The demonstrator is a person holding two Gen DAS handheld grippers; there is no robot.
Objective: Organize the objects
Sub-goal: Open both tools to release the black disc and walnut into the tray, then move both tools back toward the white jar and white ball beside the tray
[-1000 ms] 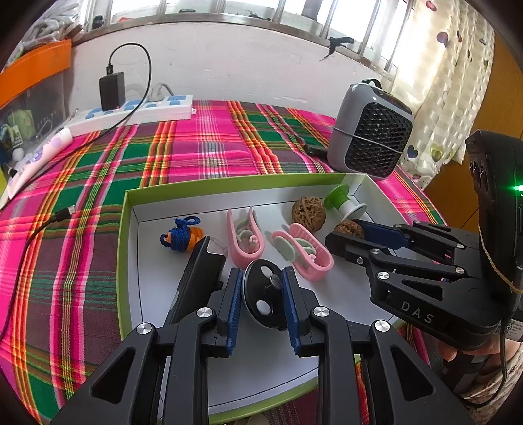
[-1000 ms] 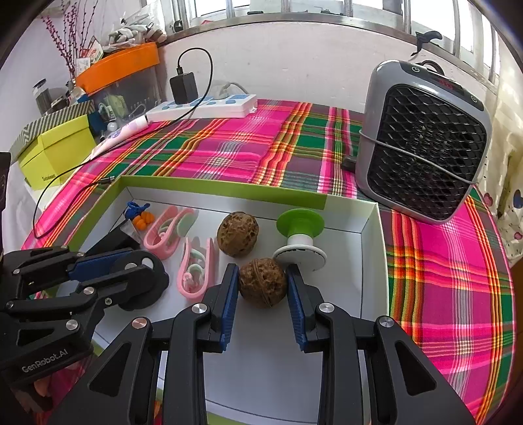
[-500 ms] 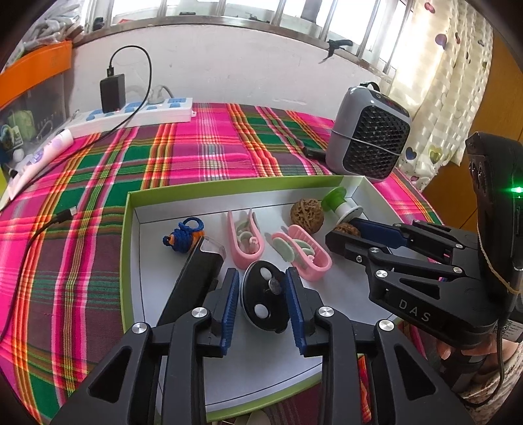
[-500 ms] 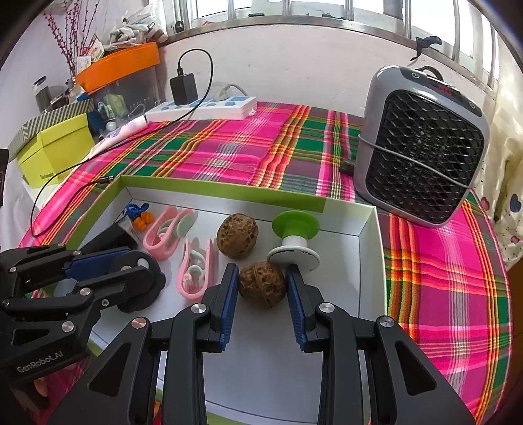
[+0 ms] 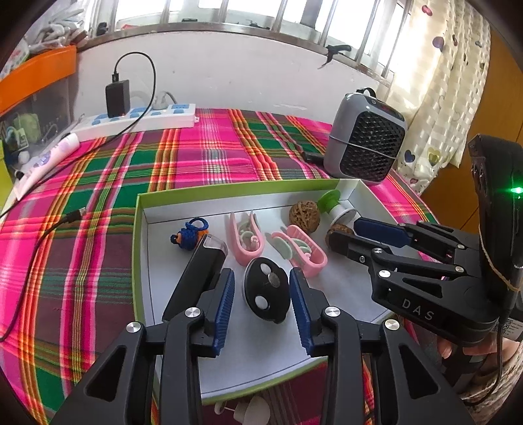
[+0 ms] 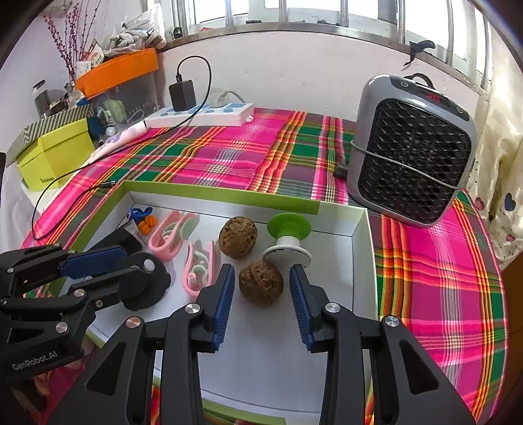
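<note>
Right wrist: wrinkled round walnut (image 6: 260, 282), ribbed jaws opening.

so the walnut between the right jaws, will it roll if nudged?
Likely: the walnut is near-round and sits free on the tray's smooth floor. Its ridged shell should grip well. The right gripper is opening, pads clear of it.

wall (image 6: 294, 75): white | window (image 5: 228, 13): barred, daylit | curtain (image 5: 438, 98): cream, perhaps heart-patterned

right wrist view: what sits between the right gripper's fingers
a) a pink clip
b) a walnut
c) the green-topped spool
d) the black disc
b: the walnut lies in the white tray between the opening right gripper fingers, gaps on both sides.
</note>
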